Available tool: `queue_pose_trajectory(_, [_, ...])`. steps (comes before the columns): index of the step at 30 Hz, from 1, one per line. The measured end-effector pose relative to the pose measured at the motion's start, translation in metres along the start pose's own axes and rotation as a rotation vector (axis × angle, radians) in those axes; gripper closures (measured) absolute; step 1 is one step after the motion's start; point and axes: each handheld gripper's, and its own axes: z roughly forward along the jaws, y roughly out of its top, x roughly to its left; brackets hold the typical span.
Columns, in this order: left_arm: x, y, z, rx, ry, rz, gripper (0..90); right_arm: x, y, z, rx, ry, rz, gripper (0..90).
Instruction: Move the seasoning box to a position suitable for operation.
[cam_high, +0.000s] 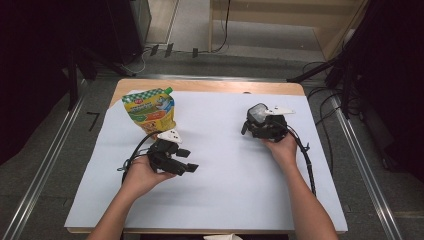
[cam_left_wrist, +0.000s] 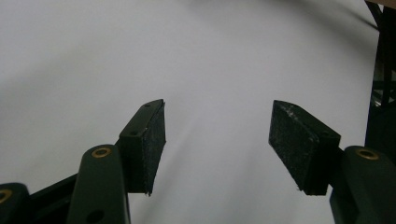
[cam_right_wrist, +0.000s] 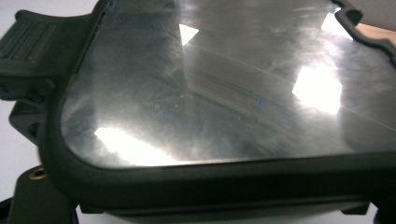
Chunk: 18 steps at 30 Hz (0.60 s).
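Observation:
My left gripper (cam_high: 189, 160) lies low on the white sheet (cam_high: 225, 170), left of the middle, and points right. It is open, and its pads (cam_left_wrist: 152, 140) have nothing but bare sheet between them. At the right, a hand holds my right gripper (cam_high: 259, 121) pointing away from the person. At its tip is a small box with a clear lid and a black rim (cam_high: 258, 114). In the right gripper view the glossy lid (cam_right_wrist: 210, 93) sits very close and tilted, with a latch at its left. The jaws straddle the box, and the pads are hidden.
A green and yellow snack pouch (cam_high: 150, 111) stands upright at the back left, just behind my left gripper. Each gripper trails a black cable towards the person. The wooden table's far edge (cam_high: 210, 86) shows beyond the sheet. Dark stands and cables lie beside the table.

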Motion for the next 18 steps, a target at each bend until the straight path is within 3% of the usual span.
queue_pose_trajectory(7, [0.0,0.0,0.0,0.006,0.003,0.001,37.3,0.0,-0.002,-0.006,-0.009,0.006,0.006,15.5])
queue_pose_trajectory(13, [0.0,0.0,0.0,0.004,0.003,-0.002,37.3,0.001,0.004,-0.023,-0.03,0.011,0.016,15.6])
queue_pose_trajectory(18, [0.002,0.0,-0.001,0.005,0.005,-0.002,37.3,0.012,0.006,-0.044,-0.027,0.033,0.017,15.6])
